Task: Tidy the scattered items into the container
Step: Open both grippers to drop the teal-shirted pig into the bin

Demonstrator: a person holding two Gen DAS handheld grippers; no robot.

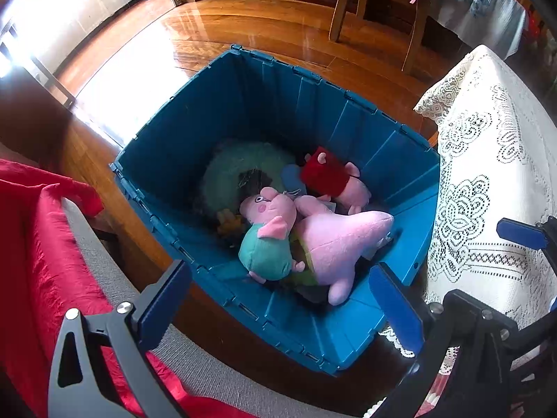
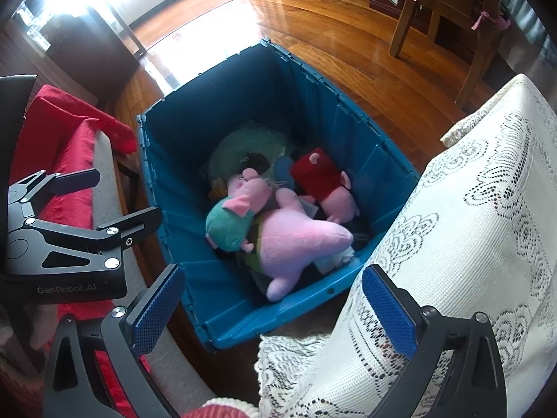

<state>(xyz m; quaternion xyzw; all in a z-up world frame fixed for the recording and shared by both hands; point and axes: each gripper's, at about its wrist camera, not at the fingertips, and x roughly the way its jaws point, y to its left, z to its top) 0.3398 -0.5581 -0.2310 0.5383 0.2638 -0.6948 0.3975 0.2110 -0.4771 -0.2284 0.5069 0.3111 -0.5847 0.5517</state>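
A: What floor do we have under the blue bin point(image 1: 195, 129)?

B: We see glossy wooden floor point(image 1: 264, 24) running across the upper half of the left wrist frame, with bright window glare in its upper left. A wooden chair point(image 1: 379, 3) stands at the upper right, pink ribbons tied to its legs.

A: And nearer to us?

B: A lace-covered armrest point(image 1: 487, 160) fills the right side, and a red cloth point(image 1: 31, 244) lies over grey upholstery at the lower left. The bin sits on the floor between the two.

A: Where are the toys?

B: All inside the bin, middle of the frame: a pink star plush point(image 1: 341, 244) lies across a pig in a teal dress point(image 1: 268, 240), a pig in a red dress point(image 1: 330, 177) lies behind them toward the right wall, and a teal ring cushion point(image 1: 236, 163) sits at the back.

A: Our claws?

B: The left claw point(image 1: 278, 299) is spread wide and empty at the bottom of its frame. The right claw point(image 2: 275, 310) is likewise released, holding nothing, above the bin's near edge and the lace.
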